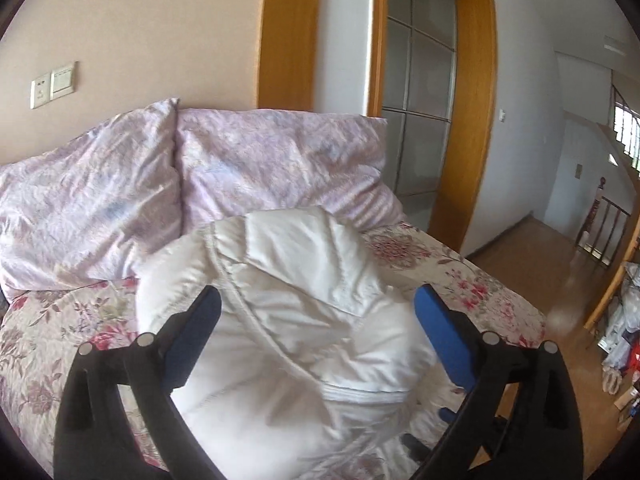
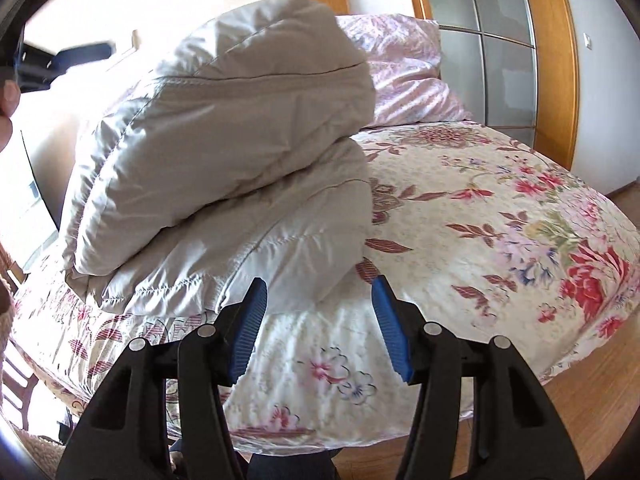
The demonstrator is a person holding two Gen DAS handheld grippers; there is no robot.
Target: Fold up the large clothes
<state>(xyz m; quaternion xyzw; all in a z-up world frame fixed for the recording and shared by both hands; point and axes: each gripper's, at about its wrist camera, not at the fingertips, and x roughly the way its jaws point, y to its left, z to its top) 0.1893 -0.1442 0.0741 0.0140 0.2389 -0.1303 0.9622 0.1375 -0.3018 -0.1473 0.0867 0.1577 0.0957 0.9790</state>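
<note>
A white padded jacket point(image 1: 288, 312) lies folded into a thick bundle on the flowered bedspread point(image 1: 472, 292). My left gripper point(image 1: 316, 304) is open, its blue pads wide apart on either side of the bundle, just above it. In the right wrist view the jacket point(image 2: 224, 152) shows as two stacked padded layers at the left of the bed. My right gripper point(image 2: 318, 294) is open and empty, near the bundle's lower right edge, above the bedspread point(image 2: 480, 220).
Two lilac pillows point(image 1: 120, 192) lean against the wall at the head of the bed. A wooden door frame with a glass door point(image 1: 432, 100) stands beyond. Wooden floor point(image 1: 560, 280) lies right of the bed, with clutter point(image 1: 624, 320) at the far right.
</note>
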